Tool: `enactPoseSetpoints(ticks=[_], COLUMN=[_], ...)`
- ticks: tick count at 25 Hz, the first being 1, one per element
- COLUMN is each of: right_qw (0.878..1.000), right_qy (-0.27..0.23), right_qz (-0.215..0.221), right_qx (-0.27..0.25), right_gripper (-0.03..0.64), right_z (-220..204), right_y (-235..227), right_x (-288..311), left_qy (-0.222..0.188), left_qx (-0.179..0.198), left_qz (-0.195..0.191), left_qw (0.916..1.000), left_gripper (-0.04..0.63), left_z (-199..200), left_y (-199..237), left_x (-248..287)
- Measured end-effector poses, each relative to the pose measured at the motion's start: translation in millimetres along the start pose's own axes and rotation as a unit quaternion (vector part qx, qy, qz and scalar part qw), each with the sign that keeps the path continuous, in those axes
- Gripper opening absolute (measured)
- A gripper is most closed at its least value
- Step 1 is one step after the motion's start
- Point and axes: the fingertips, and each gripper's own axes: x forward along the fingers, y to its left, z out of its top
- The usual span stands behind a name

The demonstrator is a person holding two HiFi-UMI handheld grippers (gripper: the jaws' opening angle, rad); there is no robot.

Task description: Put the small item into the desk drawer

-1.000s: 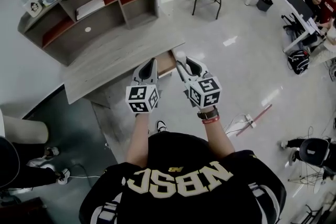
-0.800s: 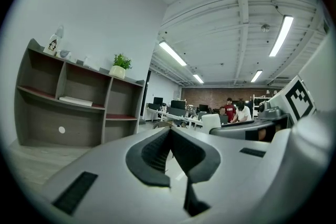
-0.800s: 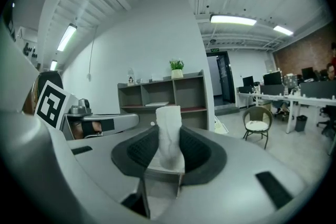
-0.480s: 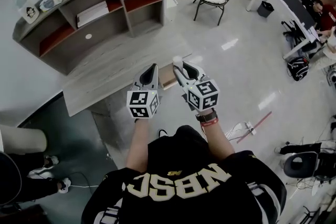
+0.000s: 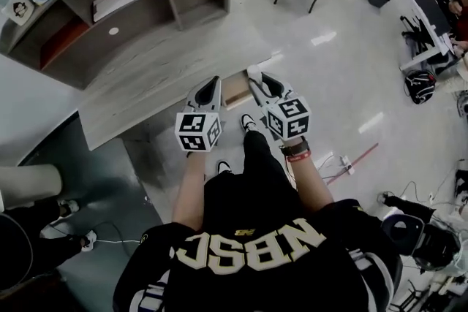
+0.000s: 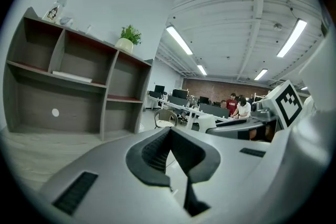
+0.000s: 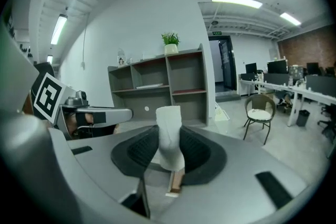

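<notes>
While the grey wood-grain desk point(image 5: 161, 80) is the largest thing below the person, a tall open shelf unit point(image 5: 124, 4) stands behind it. At the desk's front right corner the drawer point(image 5: 234, 90) is pulled out.

Over the desk's front edge, just beside the drawer, hangs the left gripper point(image 5: 212, 84), its jaws together with nothing between them. The right gripper point(image 5: 256, 78), above the drawer's outer end, is clamped on the small item point(image 7: 169, 136). This is a white piece standing upright between the pads, with its top rising clear of them.

It looks light and soft, perhaps rolled paper or cloth, and seems pinched in slightly where the pads press. A gentle hold low on its middle, as now, should do. It is unlikely to break, though it may cling to a pad on release.

No print shows on the item. The person's black top point(image 5: 256, 248) reads "NBSC", upside down from the head view.
</notes>
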Motion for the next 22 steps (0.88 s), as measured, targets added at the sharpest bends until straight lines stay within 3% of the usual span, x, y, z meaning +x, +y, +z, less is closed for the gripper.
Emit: enactPoseSetpoints(ticks=[4, 10, 22], right_qw=[0.999, 0.995, 0.981], right_qy=[0.039, 0.087, 0.184], right_qz=[0.009, 0.032, 0.05], right_qx=[-0.002, 0.028, 0.03], right_gripper=[0.132, 0.132, 0.132], right_z=[-29.1, -75.5, -174.9], right_y=[-11.4, -27.5, -44.6], right_x=[21.8, 53.9, 97.7], left_qy=[0.034, 0.07, 0.113], left_qx=[-0.013, -0.067, -0.082], left_qz=[0.004, 0.011, 0.023], left_qw=[0.9993, 0.9952, 0.9899], left_gripper=[0.014, 0.014, 0.014], left_z=[-31.5, -70.7, -137.1], left_y=[9.3, 18.8, 41.1], left_x=[12.6, 25.4, 41.1])
